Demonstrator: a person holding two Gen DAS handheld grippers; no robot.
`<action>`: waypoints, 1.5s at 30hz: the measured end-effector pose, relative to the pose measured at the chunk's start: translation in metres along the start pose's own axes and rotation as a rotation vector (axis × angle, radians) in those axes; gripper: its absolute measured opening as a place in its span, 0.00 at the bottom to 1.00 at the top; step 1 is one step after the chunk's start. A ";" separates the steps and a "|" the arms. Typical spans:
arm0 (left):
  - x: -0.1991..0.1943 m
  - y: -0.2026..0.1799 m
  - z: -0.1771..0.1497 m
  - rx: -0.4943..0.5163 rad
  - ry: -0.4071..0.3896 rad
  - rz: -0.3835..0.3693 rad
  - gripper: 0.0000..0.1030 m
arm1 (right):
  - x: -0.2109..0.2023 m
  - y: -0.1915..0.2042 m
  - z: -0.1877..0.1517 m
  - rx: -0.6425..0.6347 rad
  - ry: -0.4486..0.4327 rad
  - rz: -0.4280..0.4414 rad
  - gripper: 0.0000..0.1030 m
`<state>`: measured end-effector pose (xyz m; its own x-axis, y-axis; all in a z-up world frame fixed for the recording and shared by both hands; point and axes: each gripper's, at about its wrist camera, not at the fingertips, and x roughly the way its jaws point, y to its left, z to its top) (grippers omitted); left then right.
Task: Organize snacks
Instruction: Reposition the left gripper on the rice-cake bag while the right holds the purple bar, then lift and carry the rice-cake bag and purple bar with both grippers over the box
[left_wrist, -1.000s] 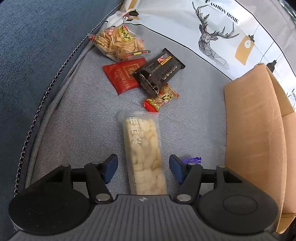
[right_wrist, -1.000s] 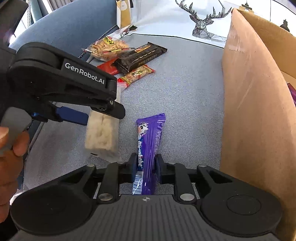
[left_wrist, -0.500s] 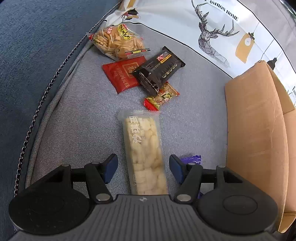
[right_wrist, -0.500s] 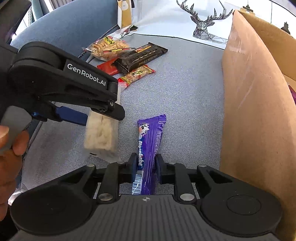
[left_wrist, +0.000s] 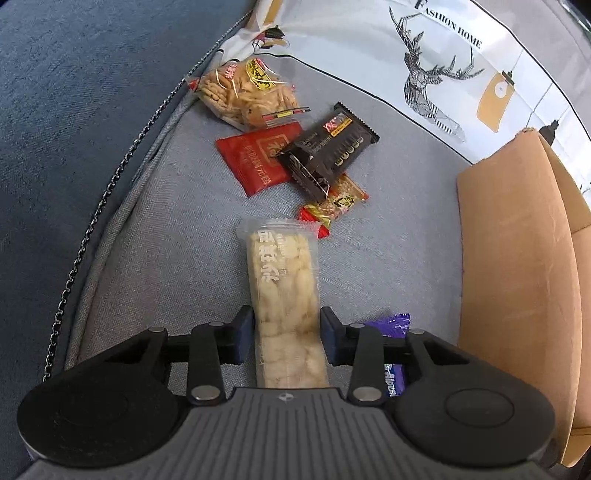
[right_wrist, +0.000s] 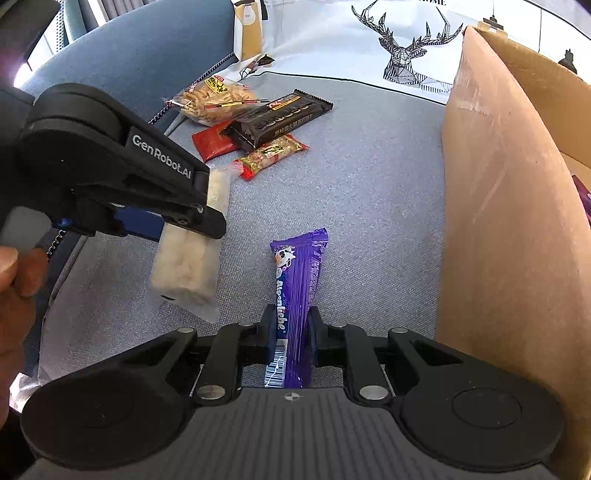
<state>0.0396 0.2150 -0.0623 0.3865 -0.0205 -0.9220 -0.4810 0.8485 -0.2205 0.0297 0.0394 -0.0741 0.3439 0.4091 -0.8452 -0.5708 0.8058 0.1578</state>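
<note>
Both tools are occupied: the left tool (left_wrist: 286, 338) has its blue pads (left_wrist: 243, 332) pressed against the sides of a clear-wrapped pale puffed-rice bar (left_wrist: 286, 295), which in the right wrist view (right_wrist: 186, 258) hangs clear of the grey sofa cushion (right_wrist: 369, 206); the right tool (right_wrist: 291, 332) pinches the lower end of a purple Alpenliebe candy stick (right_wrist: 295, 284), whose free end points toward 12 o'clock. At 3 o'clock of both views stands an open cardboard box (right_wrist: 498, 240), its tall brown wall close beside the purple stick; over its rim at the far right edge a sliver of something purple (right_wrist: 583, 195) shows inside, too cut off to name. The rest of the snacks lie in a loose pile on the cushion toward 11 o'clock of the right wrist view: a clear bag of golden crackers (right_wrist: 214, 98) farthest back, a flat red packet (right_wrist: 212, 142) in front of it, a dark chocolate-coloured bar (right_wrist: 280, 118) overlapping the red packet, and a small red-ended peanut candy pack (right_wrist: 271, 155) tucked under the dark bar's near end. Behind the pile a white cloth with a deer drawing (left_wrist: 436, 81) covers the sofa back. A bare hand (right_wrist: 14, 295) grips the left tool's handle at 9 o'clock.
</note>
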 end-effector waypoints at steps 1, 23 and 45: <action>0.001 -0.001 0.000 0.004 0.005 0.001 0.41 | 0.000 0.001 0.000 -0.002 0.001 -0.001 0.17; 0.004 -0.005 -0.002 0.036 0.013 0.010 0.43 | 0.001 0.001 0.001 -0.006 0.002 -0.004 0.17; 0.000 -0.006 -0.001 0.034 -0.010 -0.003 0.41 | -0.005 0.002 0.003 0.008 -0.028 -0.004 0.15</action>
<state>0.0414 0.2090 -0.0614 0.3958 -0.0179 -0.9181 -0.4530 0.8659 -0.2122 0.0290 0.0405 -0.0683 0.3668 0.4179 -0.8312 -0.5638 0.8105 0.1587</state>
